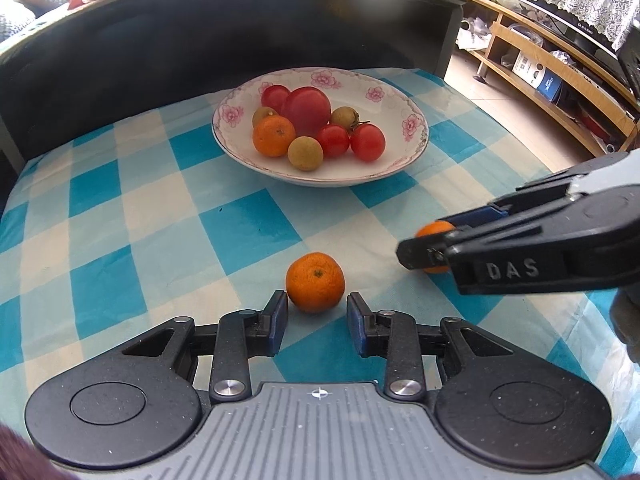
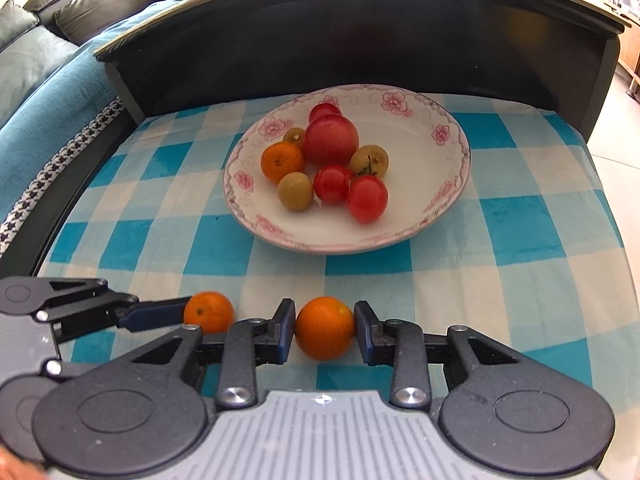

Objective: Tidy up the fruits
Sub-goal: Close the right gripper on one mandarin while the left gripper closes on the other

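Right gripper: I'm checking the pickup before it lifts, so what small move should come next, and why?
Probably a short straight lift. The right gripper has its pads against both sides of a tangerine resting on the checked cloth. The bowl beyond has bare room at its near right.

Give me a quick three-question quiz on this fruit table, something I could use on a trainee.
1. True or false: the bowl holds two mandarins.
2. What sits between the fingers of the right gripper? A tomato, B mandarin, C longan.
3. How many mandarins lie on the checked cloth outside the bowl?
Key: 1 false, there is only one bowl mandarin. 2 B, the gripped mandarin. 3 two: that one and the left mandarin.
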`<state>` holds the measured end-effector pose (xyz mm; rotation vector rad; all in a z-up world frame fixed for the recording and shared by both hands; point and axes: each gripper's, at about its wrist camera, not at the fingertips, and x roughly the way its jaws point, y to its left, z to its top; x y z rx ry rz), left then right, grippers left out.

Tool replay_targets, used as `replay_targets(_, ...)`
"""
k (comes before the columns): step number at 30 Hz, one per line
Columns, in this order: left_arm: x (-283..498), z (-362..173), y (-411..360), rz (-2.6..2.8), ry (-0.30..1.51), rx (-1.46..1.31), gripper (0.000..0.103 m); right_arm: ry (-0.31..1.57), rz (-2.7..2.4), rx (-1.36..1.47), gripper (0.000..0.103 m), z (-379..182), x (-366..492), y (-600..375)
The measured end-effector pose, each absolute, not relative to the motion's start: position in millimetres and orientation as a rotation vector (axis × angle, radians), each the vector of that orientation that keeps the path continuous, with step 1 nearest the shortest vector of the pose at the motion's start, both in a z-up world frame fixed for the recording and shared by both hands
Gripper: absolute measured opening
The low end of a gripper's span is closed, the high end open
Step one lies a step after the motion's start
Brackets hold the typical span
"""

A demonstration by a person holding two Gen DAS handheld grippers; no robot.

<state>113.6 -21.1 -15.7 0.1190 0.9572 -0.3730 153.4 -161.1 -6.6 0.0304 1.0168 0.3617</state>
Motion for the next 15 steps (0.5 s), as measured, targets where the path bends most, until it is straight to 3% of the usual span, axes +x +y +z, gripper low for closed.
replay_targets(9,99.2,-9.6,-22.3,-0.371,0.941,0.125,0.041,1.049,0.362,-0.028,0.035,3.3,106.5,-169.1)
replay_targets(15,113.9,-12.5,-24.8,-0.335,0.926,0.110,0.050,1.038,0.351,-0.006,0.035,6.2,91.7,-175.9)
